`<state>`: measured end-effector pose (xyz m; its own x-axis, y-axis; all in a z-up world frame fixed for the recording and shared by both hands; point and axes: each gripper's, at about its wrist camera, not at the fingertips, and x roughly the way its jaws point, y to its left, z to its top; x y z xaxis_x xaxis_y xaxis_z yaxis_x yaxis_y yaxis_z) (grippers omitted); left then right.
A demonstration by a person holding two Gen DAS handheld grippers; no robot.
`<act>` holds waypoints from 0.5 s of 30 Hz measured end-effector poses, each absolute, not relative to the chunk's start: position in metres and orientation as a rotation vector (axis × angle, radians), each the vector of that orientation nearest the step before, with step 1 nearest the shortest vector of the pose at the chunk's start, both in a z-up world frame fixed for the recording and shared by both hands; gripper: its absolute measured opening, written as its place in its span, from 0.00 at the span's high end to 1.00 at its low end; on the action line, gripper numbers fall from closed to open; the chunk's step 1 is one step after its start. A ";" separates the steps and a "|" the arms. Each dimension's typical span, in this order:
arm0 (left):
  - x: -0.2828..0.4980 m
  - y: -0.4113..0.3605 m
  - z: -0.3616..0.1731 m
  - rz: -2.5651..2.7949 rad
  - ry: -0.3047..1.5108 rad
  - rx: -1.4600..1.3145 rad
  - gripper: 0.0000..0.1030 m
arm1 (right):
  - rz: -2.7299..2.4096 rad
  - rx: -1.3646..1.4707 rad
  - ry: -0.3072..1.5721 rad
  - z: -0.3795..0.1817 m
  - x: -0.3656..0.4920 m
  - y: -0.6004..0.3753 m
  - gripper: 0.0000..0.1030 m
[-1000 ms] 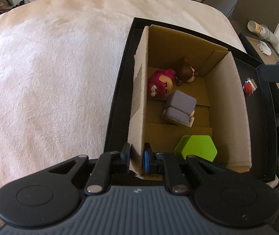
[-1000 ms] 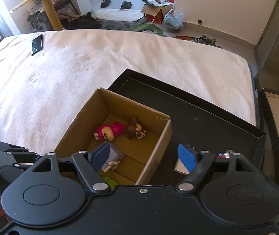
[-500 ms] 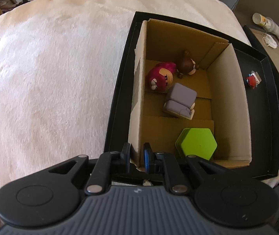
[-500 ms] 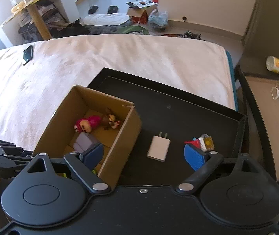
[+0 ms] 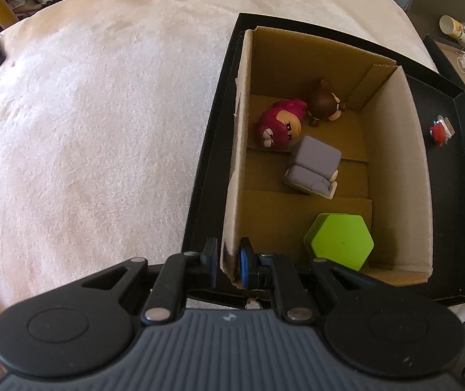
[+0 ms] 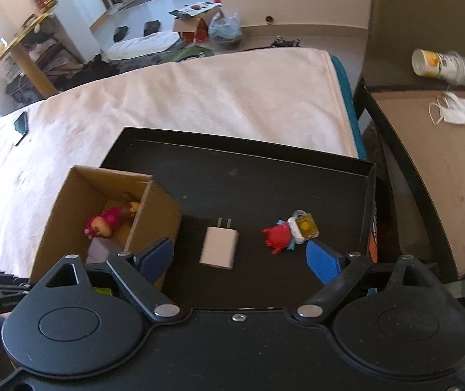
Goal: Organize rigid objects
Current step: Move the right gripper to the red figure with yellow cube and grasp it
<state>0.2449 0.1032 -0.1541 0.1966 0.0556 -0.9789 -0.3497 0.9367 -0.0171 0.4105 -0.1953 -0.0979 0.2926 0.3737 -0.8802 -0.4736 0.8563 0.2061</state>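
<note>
The left gripper has its jaws clamped on the near left wall of the cardboard box, which stands at the left end of the black tray on the bed. Inside the box lie a pink figure, a brown figure, a grey block toy and a green hexagon. Right of the box, bare tray floor holds a white charger and a red toy. The right gripper hovers over them, jaws wide apart and closing, with nothing pressed between them. No writing is readable.
</note>
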 end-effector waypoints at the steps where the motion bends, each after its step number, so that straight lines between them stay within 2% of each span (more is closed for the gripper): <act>1: 0.245 0.103 -0.154 0.290 1.346 -0.260 0.88 | 0.564 -0.102 1.146 -0.101 0.413 -0.196 0.16; 6: 0.248 0.101 -0.157 0.298 1.346 -0.258 0.88 | 0.552 -0.157 1.186 -0.126 0.426 -0.193 0.21; 15: 0.254 0.101 -0.165 0.305 1.366 -0.247 0.88 | 0.583 -0.261 1.229 -0.152 0.445 -0.181 0.20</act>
